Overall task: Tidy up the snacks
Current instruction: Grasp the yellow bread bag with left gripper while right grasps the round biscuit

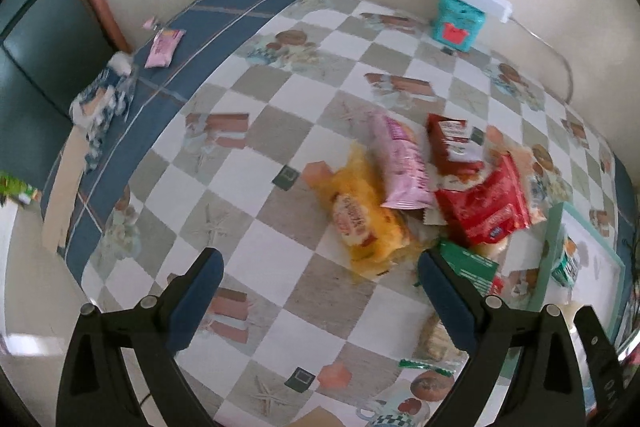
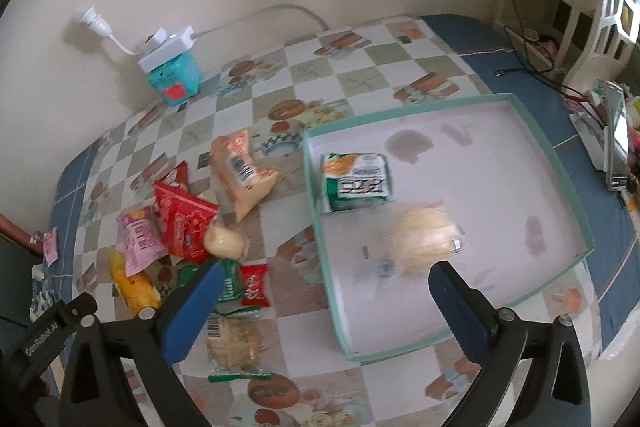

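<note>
Your right gripper is spread wide over the tray, holding nothing. A pale yellow pack, blurred, lies in the tray just ahead of the fingers, clear of the pads, and a green pack lies beyond it near the tray's left wall.

Your left gripper is also wide open and empty above the desk, with the snack pile just ahead and to the right: a yellow bag, a pink bag lying across it, and a red bag. A green wrapper sits right by the right finger.

At the wall, a teal box carries a white power strip, well clear of both grippers.
</note>
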`<state>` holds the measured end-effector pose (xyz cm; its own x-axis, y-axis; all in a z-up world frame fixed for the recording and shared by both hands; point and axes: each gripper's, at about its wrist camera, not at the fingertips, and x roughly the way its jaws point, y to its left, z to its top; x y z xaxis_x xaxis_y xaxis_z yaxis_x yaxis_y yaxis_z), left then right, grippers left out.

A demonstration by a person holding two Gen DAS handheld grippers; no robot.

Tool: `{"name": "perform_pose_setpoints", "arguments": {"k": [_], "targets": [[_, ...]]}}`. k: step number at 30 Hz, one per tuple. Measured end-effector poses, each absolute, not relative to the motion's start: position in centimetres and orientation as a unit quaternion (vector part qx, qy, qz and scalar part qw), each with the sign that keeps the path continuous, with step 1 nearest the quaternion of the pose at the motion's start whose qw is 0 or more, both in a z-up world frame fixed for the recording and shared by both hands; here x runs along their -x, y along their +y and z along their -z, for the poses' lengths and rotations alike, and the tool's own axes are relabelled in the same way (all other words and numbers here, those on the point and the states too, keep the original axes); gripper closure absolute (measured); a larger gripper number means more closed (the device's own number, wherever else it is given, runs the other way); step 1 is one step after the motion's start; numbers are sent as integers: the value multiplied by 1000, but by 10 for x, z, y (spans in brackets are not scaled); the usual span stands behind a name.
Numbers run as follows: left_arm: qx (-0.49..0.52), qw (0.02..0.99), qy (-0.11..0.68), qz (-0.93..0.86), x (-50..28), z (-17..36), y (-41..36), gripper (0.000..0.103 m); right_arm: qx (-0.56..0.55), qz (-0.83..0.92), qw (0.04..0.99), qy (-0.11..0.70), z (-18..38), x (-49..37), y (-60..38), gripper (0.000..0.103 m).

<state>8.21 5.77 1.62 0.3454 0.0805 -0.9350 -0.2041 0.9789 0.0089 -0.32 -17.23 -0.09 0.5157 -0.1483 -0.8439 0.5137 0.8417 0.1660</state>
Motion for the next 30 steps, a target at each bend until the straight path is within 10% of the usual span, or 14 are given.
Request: {"name": "perform_pose_setpoints", "arguments": {"k": [30], "targets": [[134,716,663,-173,-99,77,107,5,-151,104,790,585,91,-32,-82,11]]}}
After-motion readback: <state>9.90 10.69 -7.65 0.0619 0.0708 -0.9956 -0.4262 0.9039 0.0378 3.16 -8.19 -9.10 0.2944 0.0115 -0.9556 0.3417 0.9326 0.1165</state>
